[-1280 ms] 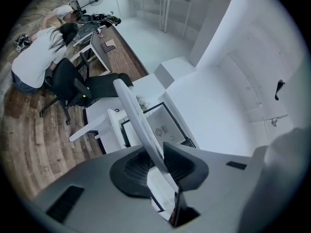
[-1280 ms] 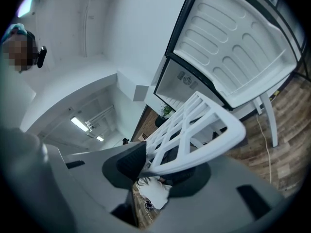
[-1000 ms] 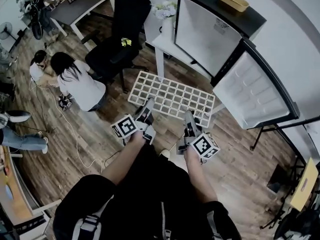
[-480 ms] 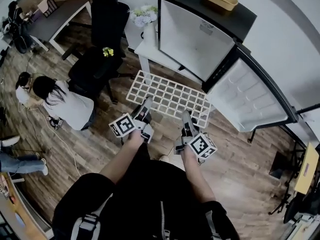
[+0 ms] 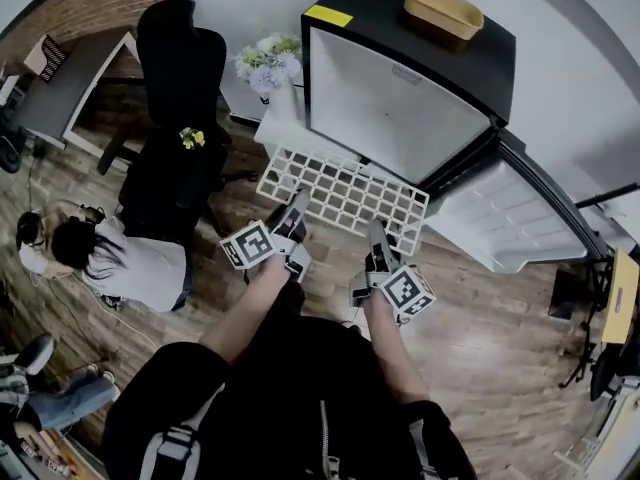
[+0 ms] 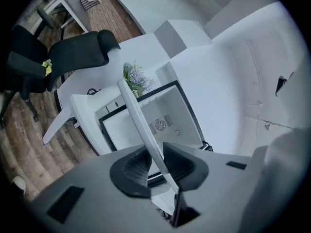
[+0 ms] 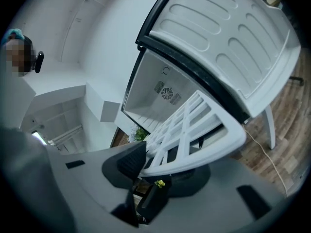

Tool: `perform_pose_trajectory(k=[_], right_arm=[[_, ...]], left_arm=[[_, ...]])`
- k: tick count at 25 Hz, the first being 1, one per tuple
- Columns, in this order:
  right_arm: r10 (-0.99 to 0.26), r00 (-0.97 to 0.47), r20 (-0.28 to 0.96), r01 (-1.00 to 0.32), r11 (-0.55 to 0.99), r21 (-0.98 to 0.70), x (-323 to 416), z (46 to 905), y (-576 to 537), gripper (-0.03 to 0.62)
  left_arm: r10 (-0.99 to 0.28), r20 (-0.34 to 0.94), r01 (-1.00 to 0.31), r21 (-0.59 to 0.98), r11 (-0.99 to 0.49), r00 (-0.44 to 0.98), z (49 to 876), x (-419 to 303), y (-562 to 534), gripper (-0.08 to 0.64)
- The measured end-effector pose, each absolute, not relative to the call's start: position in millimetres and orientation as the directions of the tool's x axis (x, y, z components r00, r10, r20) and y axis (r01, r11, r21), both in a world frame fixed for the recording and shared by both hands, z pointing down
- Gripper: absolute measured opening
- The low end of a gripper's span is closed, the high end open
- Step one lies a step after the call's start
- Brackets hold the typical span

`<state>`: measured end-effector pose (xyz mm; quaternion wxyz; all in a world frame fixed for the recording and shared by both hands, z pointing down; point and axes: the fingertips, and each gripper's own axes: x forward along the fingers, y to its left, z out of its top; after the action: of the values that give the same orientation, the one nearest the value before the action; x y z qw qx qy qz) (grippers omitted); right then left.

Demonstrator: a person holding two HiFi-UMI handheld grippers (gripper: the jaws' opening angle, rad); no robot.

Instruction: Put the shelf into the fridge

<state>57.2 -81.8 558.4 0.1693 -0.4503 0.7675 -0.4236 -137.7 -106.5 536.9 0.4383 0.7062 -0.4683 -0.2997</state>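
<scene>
The white plastic grid shelf (image 5: 345, 193) hangs level between both tools. The left hand-held gripper (image 5: 292, 216) is clamped on its near-left edge, the thin rim pinched between the two pads. The right hand-held gripper (image 5: 377, 245) is clamped on the near-right edge, with a bar of the grid caught between its jaws. Over the last second the black compact fridge (image 5: 400, 98) has drawn much closer in the head view. The shelf's far edge, earlier out over the wooden floor (image 5: 480, 328) near the black office chair (image 5: 180, 88), now sits just in front of the fridge's open white interior, beside the white counter (image 5: 282, 128). The swung-open fridge door (image 5: 515, 218) stands to the right, apart from the shelf. The approach looks nearly finished. What remains is probably lining the shelf's side edges up with whatever supports the cavity has and sliding it in flat.
</scene>
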Motion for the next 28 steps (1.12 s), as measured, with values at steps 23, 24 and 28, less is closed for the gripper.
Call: perform_pose_trajectory(k=[23, 24, 28], right_arm=[[-0.922, -0.357, 0.149, -0.628, 0.119, -0.769, 38.0, 555.3, -167.0, 0.144], [-0.922, -0.358, 0.147, -0.628, 0.120, -0.769, 38.7, 555.8, -169.0, 0.144], [-0.918, -0.361, 0.162, -0.633, 0.113, -0.766, 44.1, 561.7, -174.0, 0.143]], left_arm=[[-0.801, -0.020, -0.301, 0.921, -0.248, 0.598, 544.1, -146.8, -225.9, 0.088], [-0.802, -0.013, -0.306, 0.921, -0.242, 0.597, 545.9, -146.7, -227.0, 0.087], [-0.802, -0.017, -0.299, 0.923, -0.242, 0.597, 550.0, -141.1, -232.9, 0.087]])
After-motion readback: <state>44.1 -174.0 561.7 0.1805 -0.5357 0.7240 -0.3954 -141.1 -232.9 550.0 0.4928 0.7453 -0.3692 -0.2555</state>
